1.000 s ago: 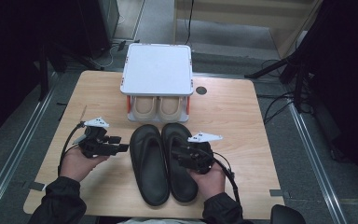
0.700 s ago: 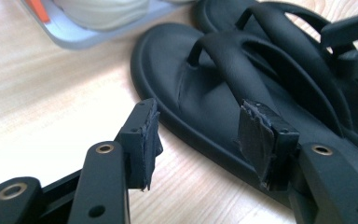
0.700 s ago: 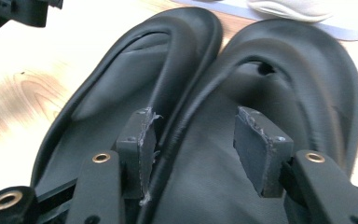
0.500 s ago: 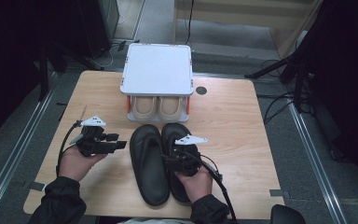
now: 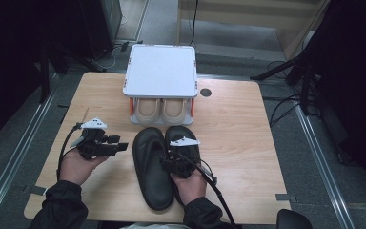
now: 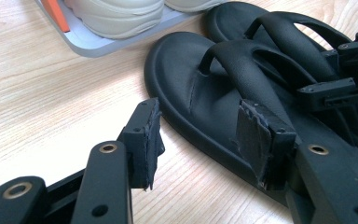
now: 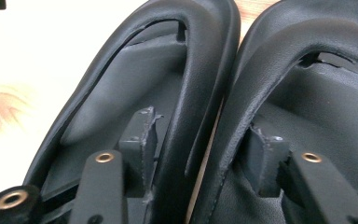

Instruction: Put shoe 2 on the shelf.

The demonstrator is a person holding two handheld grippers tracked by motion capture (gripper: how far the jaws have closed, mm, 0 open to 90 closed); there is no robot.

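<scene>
Since a second ago the right gripper (image 5: 171,163) has slid from the outer edge of the right sandal (image 5: 186,143) inward, and it now sits over the seam between the pair. Both black sandals lie side by side at the table's centre, toes toward twelve o'clock, just short of the shoe rack (image 5: 161,76) where tan shoes (image 5: 162,109) fill the lower shelf. In the right gripper view the fingers are spread at a middling width, one pad (image 7: 137,140) tucked under the strap of the left sandal (image 7: 135,93), the other under the neighbouring strap, so the two inner straps stand between them, not yet pinched. At nine o'clock of the pair, the left gripper (image 5: 106,145) hovers with its fingers wide and empty, pointing at the left sandal's outer rim. My worry is the squeeze: the straps are soft and rounded, so one could slip off a pad as the fingers close, and a lift would then carry a single sandal while the other drags or drops onto the table (image 5: 248,124). Lifted by straps alone, the soles would also hang and could catch the rack's front edge.
</scene>
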